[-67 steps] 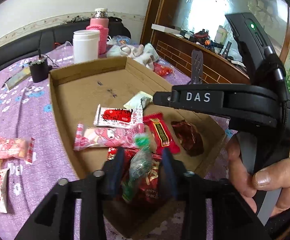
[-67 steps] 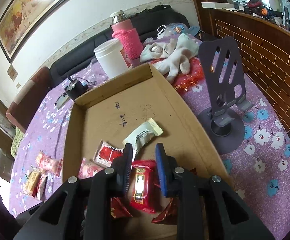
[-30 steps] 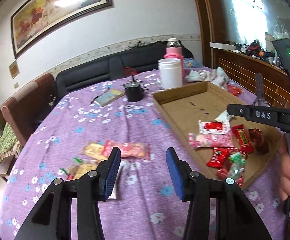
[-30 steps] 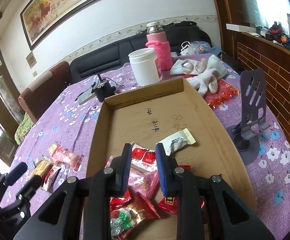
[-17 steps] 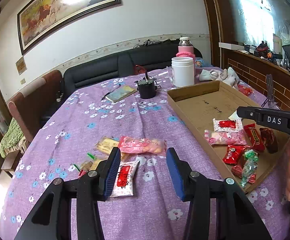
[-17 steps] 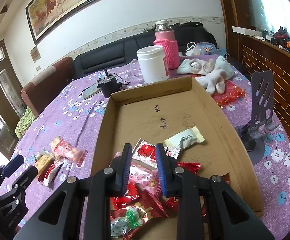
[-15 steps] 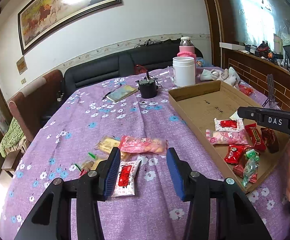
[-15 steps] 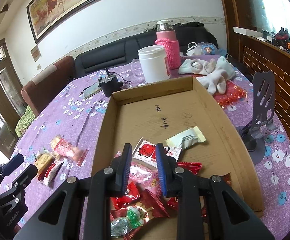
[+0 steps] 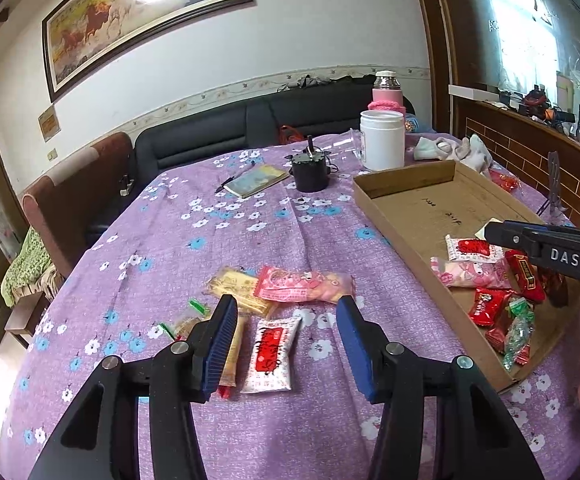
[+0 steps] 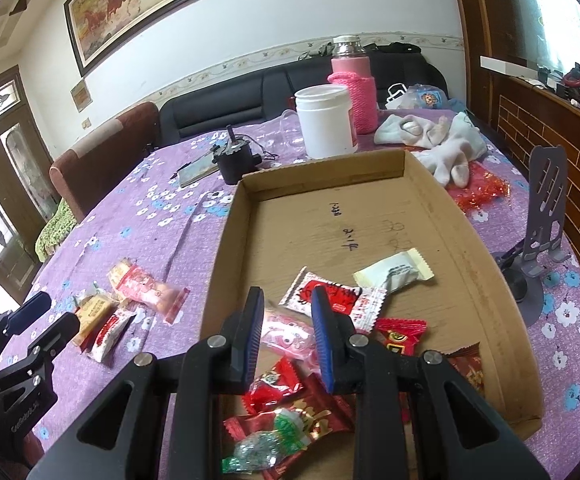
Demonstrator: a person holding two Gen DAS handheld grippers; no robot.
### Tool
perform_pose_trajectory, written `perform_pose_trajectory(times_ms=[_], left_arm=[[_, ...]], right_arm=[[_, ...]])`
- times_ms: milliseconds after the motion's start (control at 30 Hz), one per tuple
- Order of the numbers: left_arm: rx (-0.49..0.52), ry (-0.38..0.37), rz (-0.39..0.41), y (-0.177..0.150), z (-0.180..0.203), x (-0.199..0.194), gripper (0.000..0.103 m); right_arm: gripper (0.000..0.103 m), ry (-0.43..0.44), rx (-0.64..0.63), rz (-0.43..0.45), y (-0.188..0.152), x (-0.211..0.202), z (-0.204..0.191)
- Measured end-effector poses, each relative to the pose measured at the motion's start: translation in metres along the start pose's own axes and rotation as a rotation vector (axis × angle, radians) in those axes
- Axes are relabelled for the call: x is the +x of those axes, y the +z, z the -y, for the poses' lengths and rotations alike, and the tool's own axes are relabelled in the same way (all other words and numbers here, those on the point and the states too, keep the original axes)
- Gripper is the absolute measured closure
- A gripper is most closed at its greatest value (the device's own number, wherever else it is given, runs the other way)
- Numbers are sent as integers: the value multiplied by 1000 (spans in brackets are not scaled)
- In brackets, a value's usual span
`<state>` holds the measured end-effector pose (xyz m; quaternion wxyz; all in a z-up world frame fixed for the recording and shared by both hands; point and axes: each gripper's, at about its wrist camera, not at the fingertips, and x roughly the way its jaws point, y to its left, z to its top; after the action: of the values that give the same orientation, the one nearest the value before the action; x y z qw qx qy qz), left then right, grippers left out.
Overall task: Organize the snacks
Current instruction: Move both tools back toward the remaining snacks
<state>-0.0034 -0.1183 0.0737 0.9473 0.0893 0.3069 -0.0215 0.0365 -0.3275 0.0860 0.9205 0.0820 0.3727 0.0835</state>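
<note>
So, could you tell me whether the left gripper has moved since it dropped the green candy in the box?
Yes. The left gripper has swung left, away from the box, and now hangs open over the loose snacks on the tablecloth, its jaws just opening wider.

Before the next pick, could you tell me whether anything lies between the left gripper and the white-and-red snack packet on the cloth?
Nothing visible does: the left gripper hangs open, empty, with the white-and-red packet lying uncovered between its fingers.

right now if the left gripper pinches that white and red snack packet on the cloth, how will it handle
The white and red packet lies flat, so it is probably light and may slide on the tablecloth. Its crimped film wrapper likely flexes and droops beyond the left gripper pads.
</note>
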Motion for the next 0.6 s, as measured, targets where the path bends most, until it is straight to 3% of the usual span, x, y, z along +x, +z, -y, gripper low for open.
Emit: perform_pose_trajectory(times_ms=[67,167,333,400,500,600], left_arm=[[-15,1,-3,3,-12,3,47],[-74,-12,-27,8,-45,13,38],[-241,8,-90,3,-124,47,38],[-308,-23,-115,-7,-150,61,38],[-382,-77,-174,-24,-170,78,53],[-412,-152,-199,-27,-176,83,54]], right_arm=[[80,34,19,-13,1,-1,-2],[79,98,25,-39,3,-3,-11],[78,206,-21,-119,3,0,-51],[72,242,-42,-160,2,7,-71],[68,297,-46,-264,-4,29,-103],[68,263,-60,-333,-12,53,-131]])
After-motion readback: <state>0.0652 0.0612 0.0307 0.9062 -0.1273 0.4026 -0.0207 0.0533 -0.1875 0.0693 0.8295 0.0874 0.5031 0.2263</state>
